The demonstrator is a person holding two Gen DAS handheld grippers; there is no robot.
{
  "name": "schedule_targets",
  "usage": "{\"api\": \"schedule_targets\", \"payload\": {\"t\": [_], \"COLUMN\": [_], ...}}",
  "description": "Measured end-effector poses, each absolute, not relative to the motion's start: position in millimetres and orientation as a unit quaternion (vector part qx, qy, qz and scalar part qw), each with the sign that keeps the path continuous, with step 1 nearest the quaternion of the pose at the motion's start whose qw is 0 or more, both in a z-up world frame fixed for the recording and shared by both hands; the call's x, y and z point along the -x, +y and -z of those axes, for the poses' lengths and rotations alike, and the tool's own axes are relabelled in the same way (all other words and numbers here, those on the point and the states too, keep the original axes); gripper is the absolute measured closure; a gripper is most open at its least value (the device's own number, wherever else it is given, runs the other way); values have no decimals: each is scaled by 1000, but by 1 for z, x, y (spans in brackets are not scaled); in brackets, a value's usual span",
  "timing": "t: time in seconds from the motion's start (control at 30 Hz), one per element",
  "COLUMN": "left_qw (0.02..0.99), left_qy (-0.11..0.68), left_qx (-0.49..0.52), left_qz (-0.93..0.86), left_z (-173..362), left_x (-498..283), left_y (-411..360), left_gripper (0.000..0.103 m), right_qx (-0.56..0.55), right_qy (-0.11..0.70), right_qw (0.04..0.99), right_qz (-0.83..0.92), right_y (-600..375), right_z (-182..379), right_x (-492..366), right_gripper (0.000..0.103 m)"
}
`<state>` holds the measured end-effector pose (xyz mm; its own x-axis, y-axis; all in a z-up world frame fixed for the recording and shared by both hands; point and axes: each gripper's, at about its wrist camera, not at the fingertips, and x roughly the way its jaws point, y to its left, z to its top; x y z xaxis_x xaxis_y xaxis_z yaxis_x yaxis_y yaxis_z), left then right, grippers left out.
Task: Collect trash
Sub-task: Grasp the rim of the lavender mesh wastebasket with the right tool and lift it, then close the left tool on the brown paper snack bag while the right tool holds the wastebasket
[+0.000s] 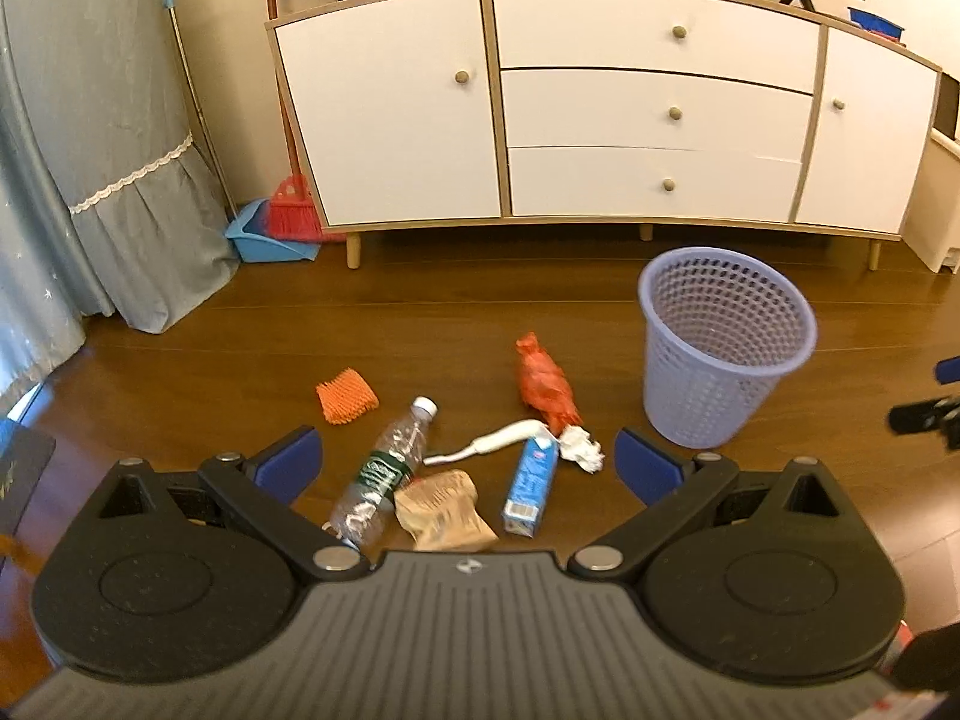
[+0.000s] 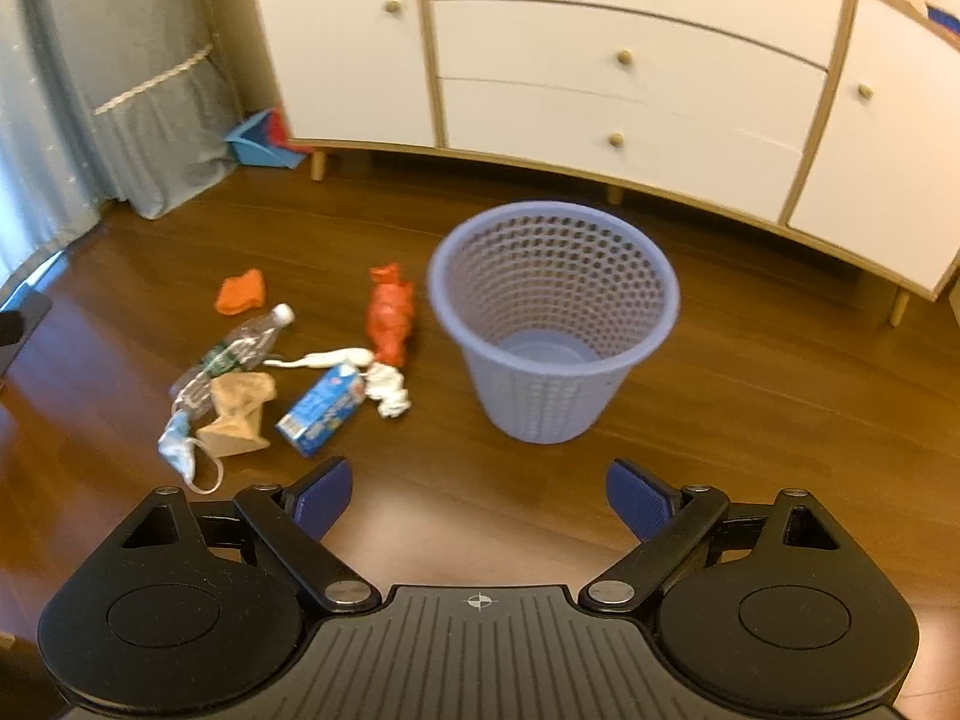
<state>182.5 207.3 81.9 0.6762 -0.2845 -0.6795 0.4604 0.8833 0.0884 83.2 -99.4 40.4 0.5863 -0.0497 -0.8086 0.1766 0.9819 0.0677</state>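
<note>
Trash lies scattered on the wooden floor: a clear plastic bottle, a crumpled brown paper bag, a blue carton, a white tube, a white tissue wad, a red wrapper, an orange net and a face mask. A lilac mesh bin stands upright to their right. My left gripper hangs open above the pile. My right gripper is open over bare floor near the bin.
A white sideboard on wooden legs runs along the back wall. A red broom with a blue dustpan leans at its left corner, beside a grey curtain. The other gripper shows at the right edge.
</note>
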Motion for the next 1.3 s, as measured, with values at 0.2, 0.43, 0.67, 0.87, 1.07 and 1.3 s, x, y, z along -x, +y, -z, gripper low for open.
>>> {"api": "schedule_targets", "payload": {"t": [0.2,0.43,0.67,0.87,1.07,1.3], "left_qw": [900,899,894,895,892,884], "left_qy": [361,376,394,389,391,401], "left_qx": [-134,-119,-115,-130,-129,-139], "left_qz": [204,192,178,177,184,194], "left_z": [-50,4,55,79,99,126], "left_x": [-225,-272,-302,-317,-322,-313], "left_y": [208,218,218,205,194,195], "left_gripper": [1,1,1,1,1,1], "right_qx": [-107,-206,-291,-325,-384,-347], "right_qy": [448,407,371,334,327,315], "right_qw": [884,879,859,856,827,848], "right_qz": [86,140,199,225,246,246], "right_y": [-149,-204,-239,-243,-250,-244], "right_z": [-28,25,65,77,103,98], "right_x": [-116,-142,-153,-162,-173,-171], "right_gripper": [26,43,57,58,76,86]}}
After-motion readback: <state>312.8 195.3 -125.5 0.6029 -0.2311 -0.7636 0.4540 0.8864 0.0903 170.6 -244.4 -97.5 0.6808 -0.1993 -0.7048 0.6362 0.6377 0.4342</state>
